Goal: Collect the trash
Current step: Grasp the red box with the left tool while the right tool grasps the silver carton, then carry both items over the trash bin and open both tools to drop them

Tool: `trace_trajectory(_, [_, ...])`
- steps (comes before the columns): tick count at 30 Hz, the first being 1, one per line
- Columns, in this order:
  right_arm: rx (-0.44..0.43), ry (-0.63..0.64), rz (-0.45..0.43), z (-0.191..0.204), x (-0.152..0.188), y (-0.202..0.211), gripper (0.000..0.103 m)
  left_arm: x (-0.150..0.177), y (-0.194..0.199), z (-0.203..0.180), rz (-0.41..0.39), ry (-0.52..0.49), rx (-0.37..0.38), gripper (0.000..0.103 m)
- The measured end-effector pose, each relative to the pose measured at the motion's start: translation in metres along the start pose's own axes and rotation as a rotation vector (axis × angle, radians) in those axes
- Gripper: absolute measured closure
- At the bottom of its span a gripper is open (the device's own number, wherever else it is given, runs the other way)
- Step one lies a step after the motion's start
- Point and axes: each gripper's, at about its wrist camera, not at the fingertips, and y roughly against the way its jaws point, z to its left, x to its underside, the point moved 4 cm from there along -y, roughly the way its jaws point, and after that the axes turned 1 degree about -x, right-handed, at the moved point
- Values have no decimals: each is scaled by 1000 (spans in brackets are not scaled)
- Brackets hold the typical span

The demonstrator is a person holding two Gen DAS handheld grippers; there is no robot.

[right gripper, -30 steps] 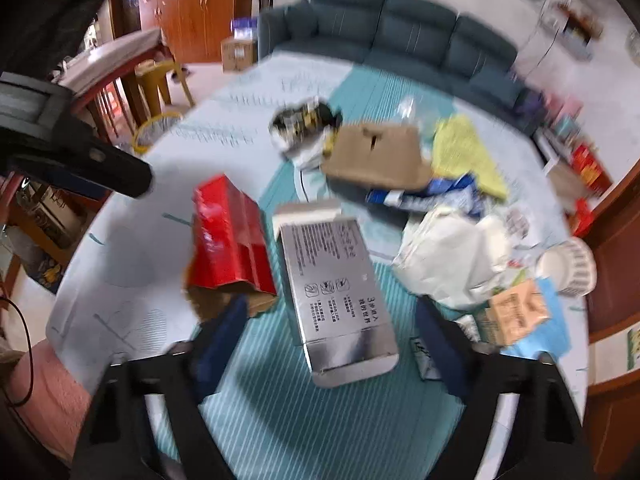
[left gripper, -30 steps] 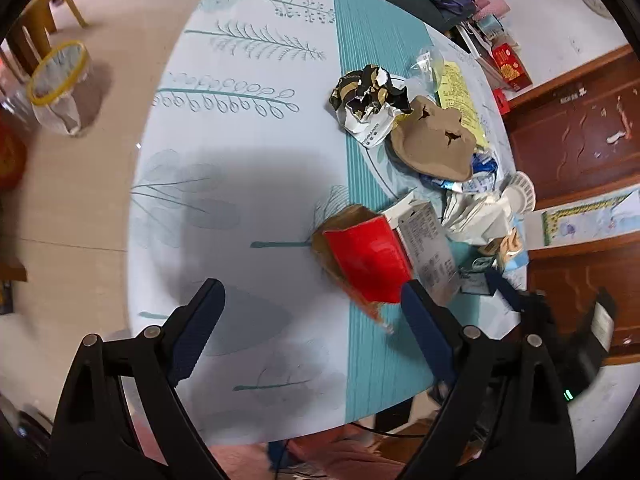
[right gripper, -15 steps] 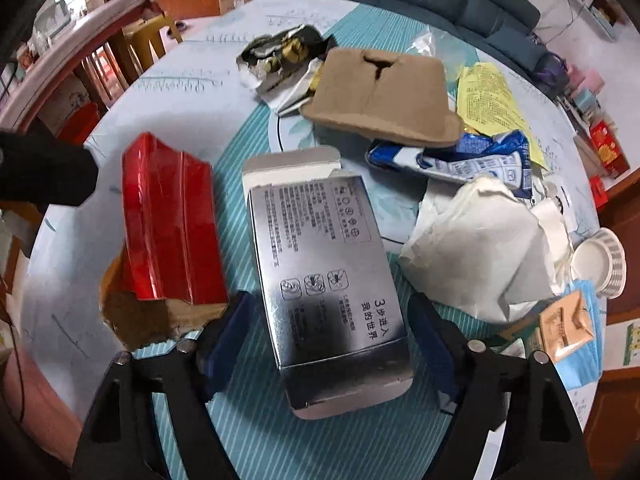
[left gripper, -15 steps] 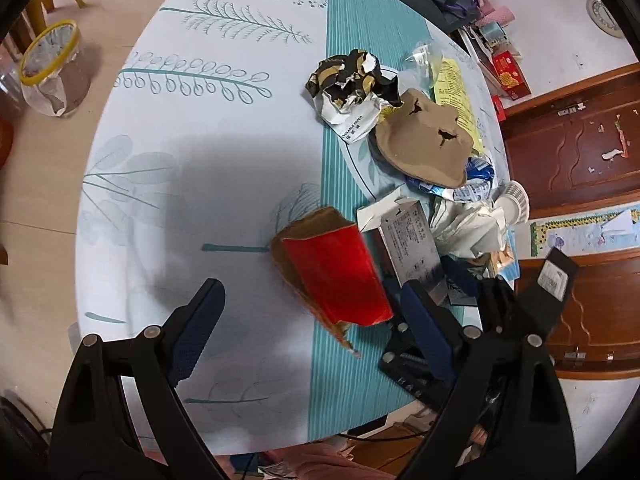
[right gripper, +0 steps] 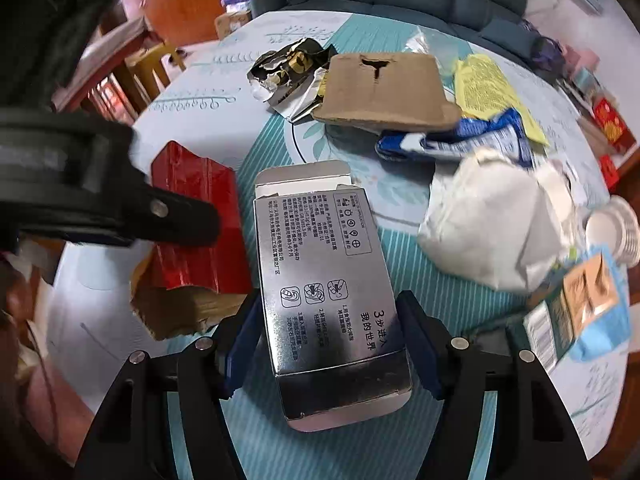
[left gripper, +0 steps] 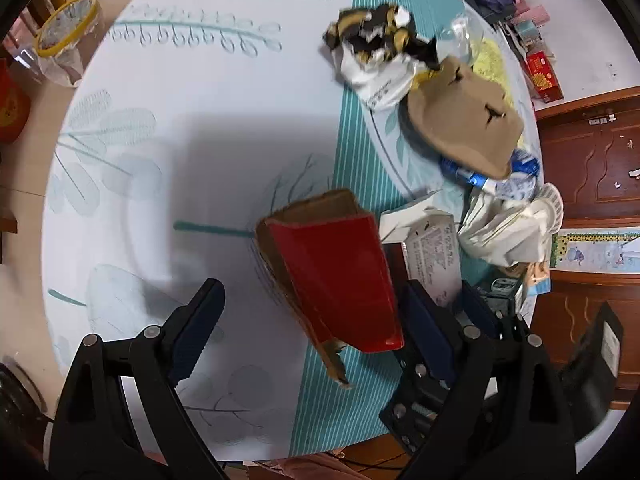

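Two tongs over a littered worktop

Right tongs (right gripper: 334, 340) straddle the near end of the silver box (right gripper: 324, 280), both pads just beside its long sides; whether they press it I cannot tell. Left tongs (left gripper: 316, 332) gape wide, the red carton (left gripper: 340, 280) lying between them nearer the right pad. On the worktop (left gripper: 160, 160), toward 12 o'clock sit a brown cardboard piece (right gripper: 384, 88) and black-gold wrapper (right gripper: 292, 68); at 2 o'clock, crumpled white paper (right gripper: 492, 220).
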Motion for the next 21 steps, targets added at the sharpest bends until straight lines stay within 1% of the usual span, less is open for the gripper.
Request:
trace_trajectory(1, [-9,-20,-4,0,3,3,36,3,-4,-2,13,-2,7,15])
trace_trajectory(2, [-15,-36,-7,0,6,5,36,5,-4,-4,-5,-12,2,16])
trace_trajectory(4, [-22,-71,-13,2,13,10,36,7,-5,-10,-16,-28,29,18])
trace_trajectory(6, [-22,-102,-21,3,19,15,37,10,-6,-13,-39,-47,23,32])
trace_trajectory(7, [-22,-120,-28,4,23,18,37,11,-8,-16,-39,-60,42,57])
trace_trajectory(8, [-33,-139,-36,5,28,21,37,12,-11,-18,-23,-79,40,58])
trace_trajectory(10, [-57,-179,-56,10,41,32,37,13,-13,-24,-28,-119,35,60])
trace_trajectory(13, [-62,-216,-82,12,55,47,38,17,-12,-33,-54,-181,5,62])
trace_trajectory(14, [-65,-228,-91,13,58,52,38,19,-5,-28,-59,-199,0,62])
trace_trajectory(17, [-81,-272,-125,14,76,71,38,32,2,-36,-66,-272,-4,63])
trace_trajectory(21, [-94,-346,-169,8,103,96,38,53,14,-54,-95,-392,-14,64])
